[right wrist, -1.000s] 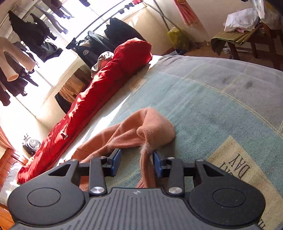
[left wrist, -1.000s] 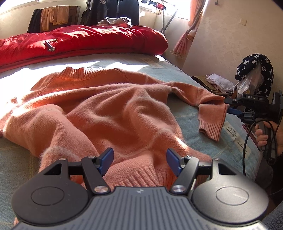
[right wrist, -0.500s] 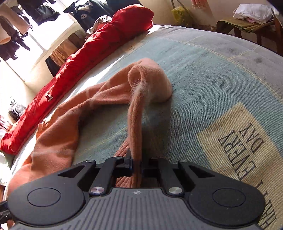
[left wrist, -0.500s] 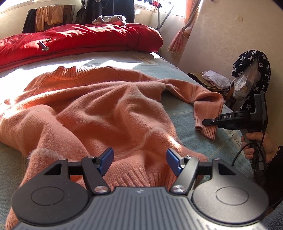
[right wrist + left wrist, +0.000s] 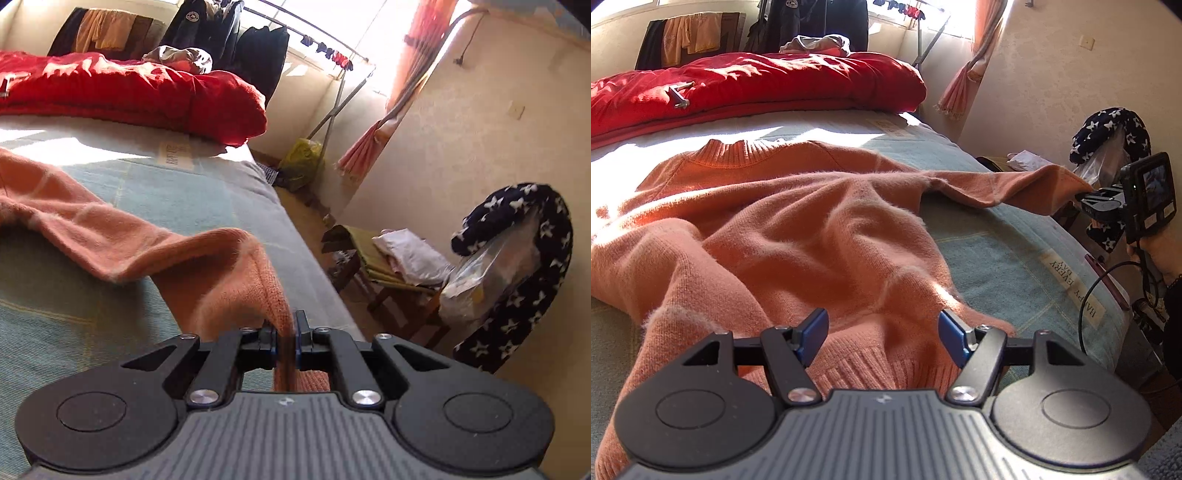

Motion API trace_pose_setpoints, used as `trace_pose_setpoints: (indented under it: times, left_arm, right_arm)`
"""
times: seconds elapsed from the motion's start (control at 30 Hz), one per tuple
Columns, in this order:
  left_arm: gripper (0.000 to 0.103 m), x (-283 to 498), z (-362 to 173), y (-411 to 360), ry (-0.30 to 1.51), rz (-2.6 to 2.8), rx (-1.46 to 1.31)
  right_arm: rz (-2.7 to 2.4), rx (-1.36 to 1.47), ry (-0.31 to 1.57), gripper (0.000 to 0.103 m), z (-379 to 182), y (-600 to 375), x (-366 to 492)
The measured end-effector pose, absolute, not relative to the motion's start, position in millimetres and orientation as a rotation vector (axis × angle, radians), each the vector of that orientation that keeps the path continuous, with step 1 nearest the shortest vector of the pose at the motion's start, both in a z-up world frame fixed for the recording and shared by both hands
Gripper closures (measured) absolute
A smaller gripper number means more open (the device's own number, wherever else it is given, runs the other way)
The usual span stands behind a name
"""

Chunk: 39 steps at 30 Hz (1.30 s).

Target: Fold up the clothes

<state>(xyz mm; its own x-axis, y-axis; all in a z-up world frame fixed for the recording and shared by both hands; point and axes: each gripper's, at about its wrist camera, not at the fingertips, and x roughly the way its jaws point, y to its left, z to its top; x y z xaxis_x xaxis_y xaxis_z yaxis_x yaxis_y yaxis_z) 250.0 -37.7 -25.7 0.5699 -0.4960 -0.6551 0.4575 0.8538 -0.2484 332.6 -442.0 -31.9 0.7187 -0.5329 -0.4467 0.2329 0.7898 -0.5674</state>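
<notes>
Slippage is the main risk: the right hand-held gripper [image 5: 286, 341] pinches only the sleeve cuff [image 5: 236, 280] of the orange sweater [image 5: 783, 229] spread on the bed [image 5: 997, 251]; fuzzy knit could pull free. Left hand-held gripper [image 5: 882, 334] hovers agape over the hem.

Each black plastic tool [image 5: 882, 334] [image 5: 284, 338] has a ribbed grey body, round side discs, silver screws and blue-padded fingers [image 5: 812, 328].
</notes>
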Motion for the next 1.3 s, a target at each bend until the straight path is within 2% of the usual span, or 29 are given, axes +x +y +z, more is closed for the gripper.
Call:
trace_pose_setpoints:
  times: [0.13, 0.33, 0.47, 0.57, 0.67, 0.93, 1.03, 1.3]
  left_arm:
    - [0.037, 249.6, -25.1, -33.4, 0.784, -0.547, -0.057]
    - [0.037, 252.0, -25.3, -31.9, 0.786, -0.545, -0.061]
    - [0.037, 255.9, -27.0, -35.6, 0.785, -0.56, -0.064]
    - [0.037, 257.2, -26.6, -40.4, 0.781, -0.579, -0.064]
    - [0.037, 258.4, -26.3, -44.9, 0.779, -0.595, -0.062]
    - [0.037, 258.7, -25.2, -51.3, 0.78, -0.61, -0.053]
    - [0.037, 256.9, -25.8, -49.9, 0.787, -0.609, -0.052]
    - [0.037, 259.0, -27.9, -45.4, 0.809, -0.572, -0.048]
  right_arm:
    - [-0.42, -0.57, 0.687, 0.093, -48.5, -434.7, 336.3]
    - [-0.344, -0.465, 0.814, 0.091, -72.6, -439.4, 326.4]
    - [-0.219, -0.343, 0.866, 0.079, -77.1, -442.3, 305.7]
    - [-0.124, -0.216, 0.891, 0.077, -74.0, -444.5, 289.4]
    - [-0.052, -0.023, 0.886, 0.067, -64.2, -460.4, 277.7]
    - [-0.019, 0.468, 0.637, 0.062, -30.6, -526.7, 259.5]
    - [-0.115, 0.525, 0.605, 0.062, -38.8, -549.1, 269.3]
    - [-0.173, 0.432, 0.761, 0.062, -84.6, -540.2, 306.5]
